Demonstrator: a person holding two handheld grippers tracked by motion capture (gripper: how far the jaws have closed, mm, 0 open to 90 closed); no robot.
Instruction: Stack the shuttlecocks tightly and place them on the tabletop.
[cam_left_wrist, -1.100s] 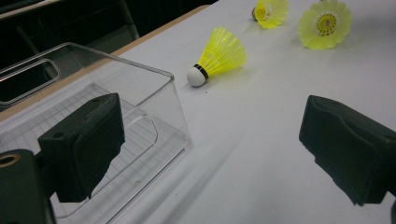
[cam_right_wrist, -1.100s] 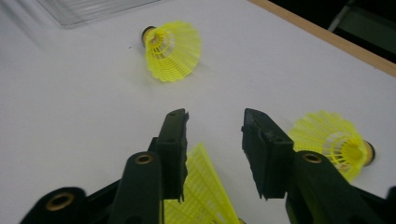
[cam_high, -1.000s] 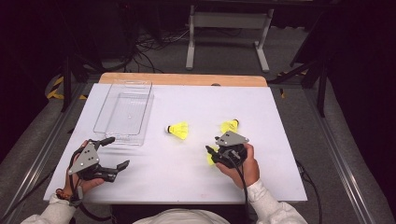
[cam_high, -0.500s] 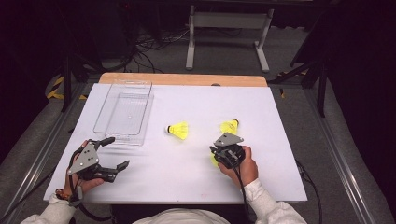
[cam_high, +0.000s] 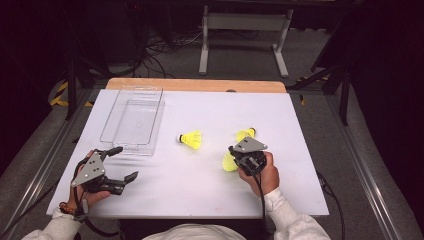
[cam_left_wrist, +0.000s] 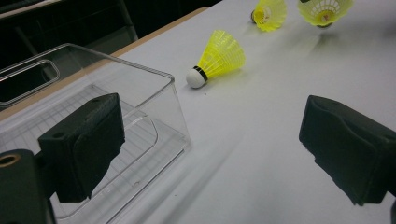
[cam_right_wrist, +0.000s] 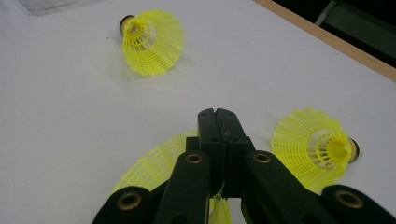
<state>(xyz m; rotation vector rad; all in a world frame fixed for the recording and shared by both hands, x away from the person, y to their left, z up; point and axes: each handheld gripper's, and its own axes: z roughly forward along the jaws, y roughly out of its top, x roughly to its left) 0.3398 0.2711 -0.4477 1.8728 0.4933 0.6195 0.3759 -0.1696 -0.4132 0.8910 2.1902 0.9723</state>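
Now the right gripper (cam_right_wrist: 218, 116) has its jaws pressed together on the skirt of a yellow shuttlecock (cam_right_wrist: 154, 170) at the table's (cam_high: 300, 125) near right, having drawn it nearer the person than a second ago. Unmoved, the left gripper (cam_left_wrist: 210, 149) is spread wide, holding nothing, beside the clear tray (cam_left_wrist: 154, 88).

At lower left the left gripper (cam_high: 119, 165) gapes wide; lower centre-right, the right gripper (cam_high: 233, 159) (jaws pressed together) points left.
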